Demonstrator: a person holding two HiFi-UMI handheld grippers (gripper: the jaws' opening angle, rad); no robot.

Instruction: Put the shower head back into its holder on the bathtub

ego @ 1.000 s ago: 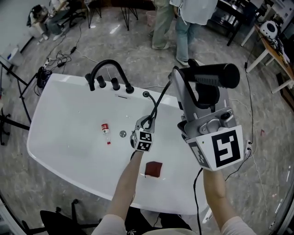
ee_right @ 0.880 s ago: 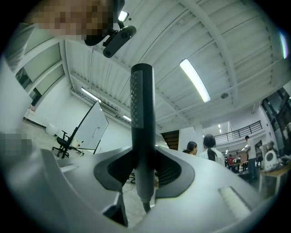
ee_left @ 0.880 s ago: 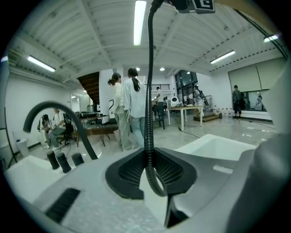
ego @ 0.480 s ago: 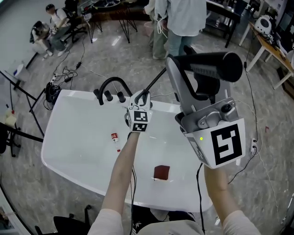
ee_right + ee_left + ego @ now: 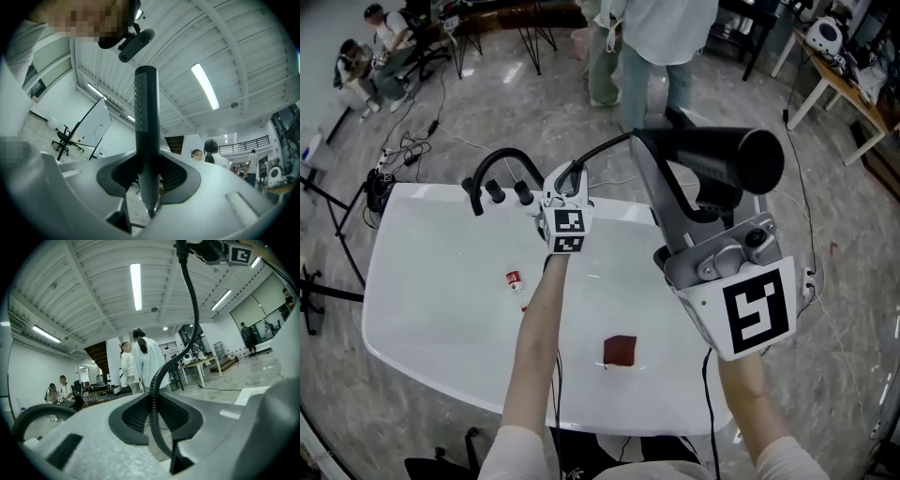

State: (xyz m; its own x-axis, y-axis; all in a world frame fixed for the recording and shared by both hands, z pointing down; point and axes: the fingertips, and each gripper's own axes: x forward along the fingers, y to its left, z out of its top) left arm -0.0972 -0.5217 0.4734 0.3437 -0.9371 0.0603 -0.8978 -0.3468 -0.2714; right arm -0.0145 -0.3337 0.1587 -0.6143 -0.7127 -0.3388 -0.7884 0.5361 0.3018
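My right gripper (image 5: pixel 694 183) is shut on the black shower head (image 5: pixel 717 157) and holds it high above the white bathtub (image 5: pixel 412 309), lying crosswise. In the right gripper view its handle (image 5: pixel 146 122) stands upright between the jaws. The black ribbed hose (image 5: pixel 605 150) arcs from the shower head to my left gripper (image 5: pixel 566 187), which is shut on it near the tub's far rim, beside the black faucet (image 5: pixel 499 169). In the left gripper view the hose (image 5: pixel 157 394) passes between the jaws and curves up. I cannot make out the holder.
A small red-capped bottle (image 5: pixel 515 279) and a dark red square (image 5: pixel 620 351) lie inside the tub. People stand beyond the tub (image 5: pixel 661 42). Cables (image 5: pixel 412 141) trail on the floor at left, and a table (image 5: pixel 834 56) stands at the far right.
My left gripper has risen with the hose from over the tub's middle to the far rim by the faucet. The right gripper with the shower head has shifted only slightly.
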